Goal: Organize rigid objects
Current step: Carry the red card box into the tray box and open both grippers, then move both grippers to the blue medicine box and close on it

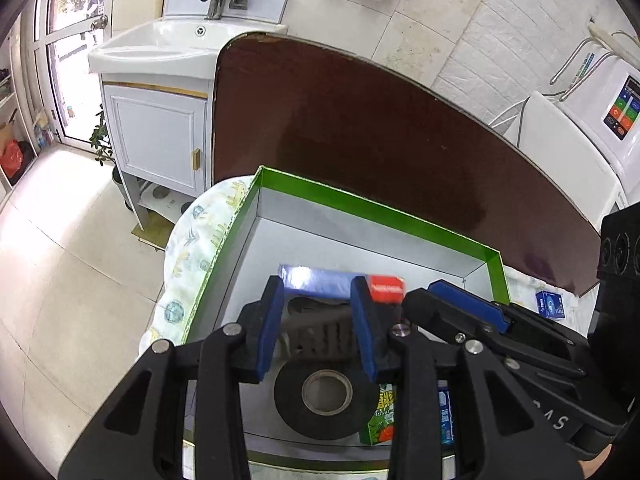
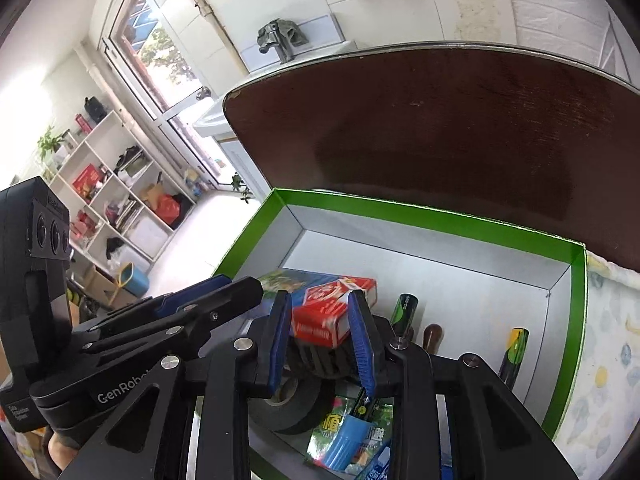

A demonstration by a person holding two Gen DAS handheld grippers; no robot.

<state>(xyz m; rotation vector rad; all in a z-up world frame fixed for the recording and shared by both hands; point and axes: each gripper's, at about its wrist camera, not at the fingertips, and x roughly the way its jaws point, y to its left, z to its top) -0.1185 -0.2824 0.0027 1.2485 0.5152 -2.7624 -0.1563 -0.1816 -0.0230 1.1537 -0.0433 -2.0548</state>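
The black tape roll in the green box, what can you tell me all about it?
The black tape roll is a thick ring of shiny black tape wound on a pale cardboard core. It lies flat on the grey floor of the green box, near its front, beside a green printed packet. A ridged black object partly overlaps its far edge.

Green-rimmed white box [image 2: 440,216], open, holding black tape roll [image 1: 324,394] lying flat, red carton [image 2: 324,320], dark ribbed object [image 1: 320,332], upright batteries [image 2: 404,312]
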